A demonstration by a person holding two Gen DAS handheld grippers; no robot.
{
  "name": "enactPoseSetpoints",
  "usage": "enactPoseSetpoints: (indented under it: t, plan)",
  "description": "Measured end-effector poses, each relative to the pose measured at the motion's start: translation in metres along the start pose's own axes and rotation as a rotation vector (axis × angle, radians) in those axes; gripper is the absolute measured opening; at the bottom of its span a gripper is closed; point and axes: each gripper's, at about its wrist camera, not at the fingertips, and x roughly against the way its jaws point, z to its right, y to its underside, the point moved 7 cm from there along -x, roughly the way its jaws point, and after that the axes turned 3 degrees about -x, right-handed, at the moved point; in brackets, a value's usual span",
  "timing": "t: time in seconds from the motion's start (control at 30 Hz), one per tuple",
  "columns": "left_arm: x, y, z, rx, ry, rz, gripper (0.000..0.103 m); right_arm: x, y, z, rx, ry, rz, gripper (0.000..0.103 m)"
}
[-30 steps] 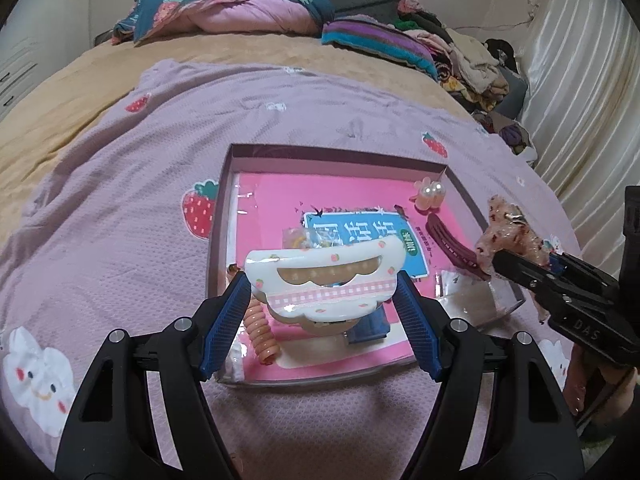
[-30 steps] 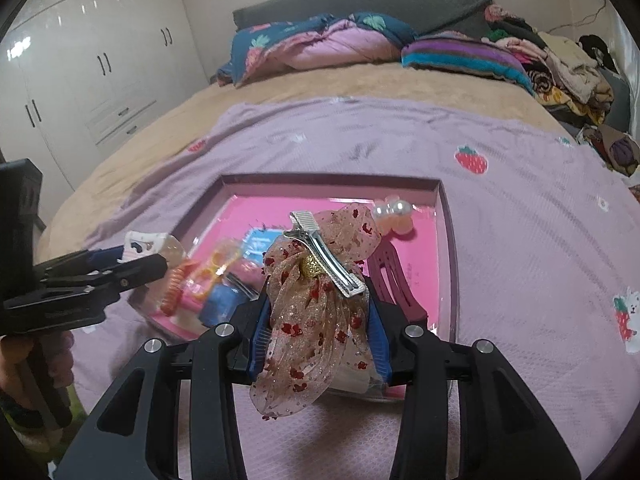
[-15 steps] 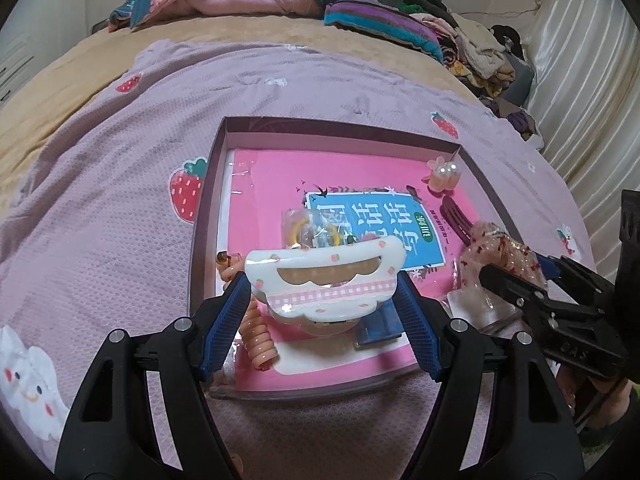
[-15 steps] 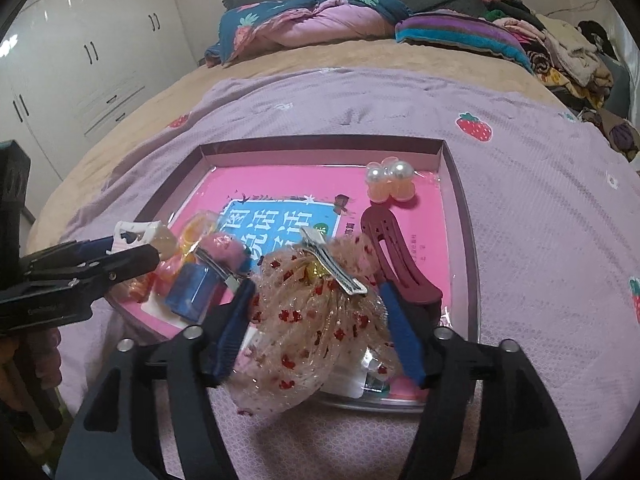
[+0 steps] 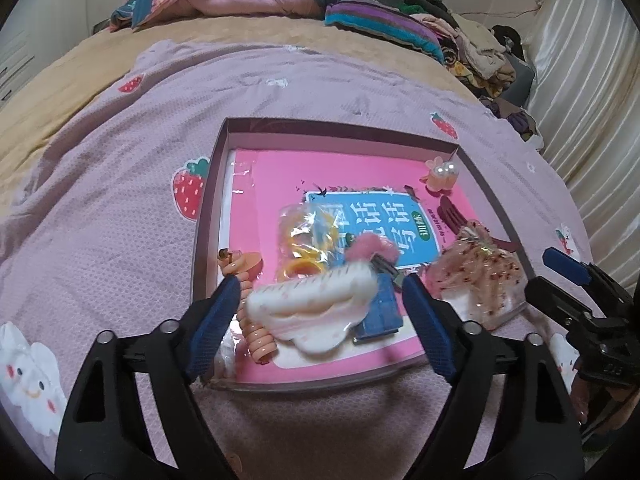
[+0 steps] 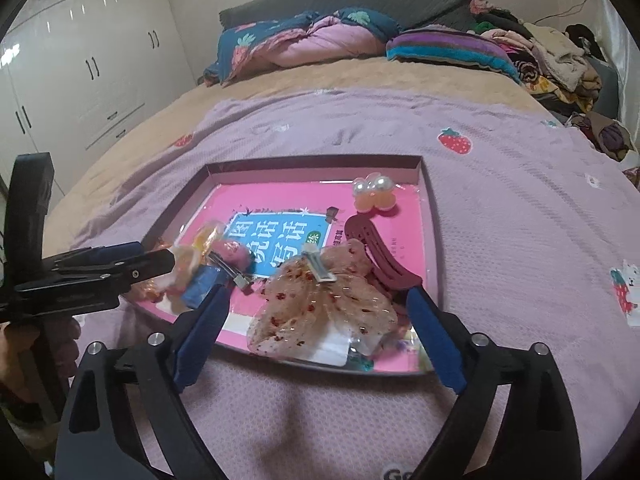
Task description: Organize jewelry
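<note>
White scalloped hair claw (image 5: pixel 316 304) is no longer pinched: a second ago it was held upright between the left gripper (image 5: pixel 320 312) pads, now it is blurred and tipped flat, dropping into the near edge of the box (image 5: pixel 340 126) beside the coiled peach hair tie (image 5: pixel 260 336). Left jaws are opening, claw in the gap but clear of both pads, nothing held

Sheer red-dotted bow clip (image 6: pixel 324 300) was clamped in the right gripper (image 6: pixel 318 324) a second ago; it is now released and lies in the box's near right corner, next to the maroon clip (image 6: pixel 376 252). Right jaws are opening wide, bow between them, not pressed

Both pieces are judged delivered to the box; pearl flower clip (image 6: pixel 374 196) sits at the far corner, well apart. Next pickup is not yet started
</note>
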Motion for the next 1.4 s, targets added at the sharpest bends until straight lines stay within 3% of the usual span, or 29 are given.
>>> enactPoseSetpoints:
  t: [0.47,0.8,1.4]
  plan:
    - [0.049,0.002,0.015,-0.028,0.005,0.07,0.093,0.056,0.009,-0.009,-0.021,-0.029,0.075,0.098]
    - [0.078,0.023,0.023,-0.052,-0.005,0.103,0.093,0.08,0.025,-0.014,-0.007,-0.022,0.097,0.099]
    - [0.084,0.079,0.014,-0.05,-0.041,0.086,0.094,0.083,0.065,-0.029,-0.021,0.006,0.1,0.099]
